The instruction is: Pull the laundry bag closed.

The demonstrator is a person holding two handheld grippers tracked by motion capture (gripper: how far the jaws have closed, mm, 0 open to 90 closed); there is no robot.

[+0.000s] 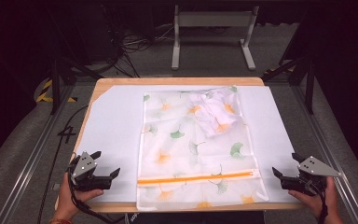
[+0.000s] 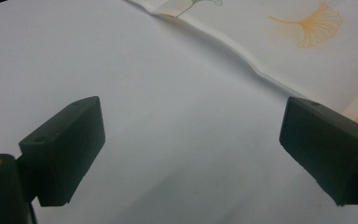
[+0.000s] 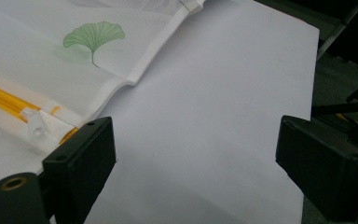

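Note:
A see-through mesh bag [image 1: 191, 144] printed with green and orange leaves lies flat mid-table on a white sheet [image 1: 112, 126]. Its orange zipper [image 1: 196, 178] runs across near the front edge and looks closed. A crumpled white cloth [image 1: 214, 112] sits inside the bag at the far right. My left gripper [image 1: 108, 162] is open over bare sheet just left of the bag's front corner. My right gripper [image 1: 284, 163] is open just right of the bag. In the left gripper view, the open left gripper [image 2: 191, 135] faces the bag's edge [image 2: 284, 42]. In the right gripper view, the right gripper [image 3: 196, 154] is beside the zipper's white pull [image 3: 37, 123].
The sheet covers a wooden table [image 1: 177, 80] and stops short of its edges. Behind the table stand a grey metal frame [image 1: 212, 28] and loose cables [image 1: 130, 46] on the floor. Dark rails run along both sides.

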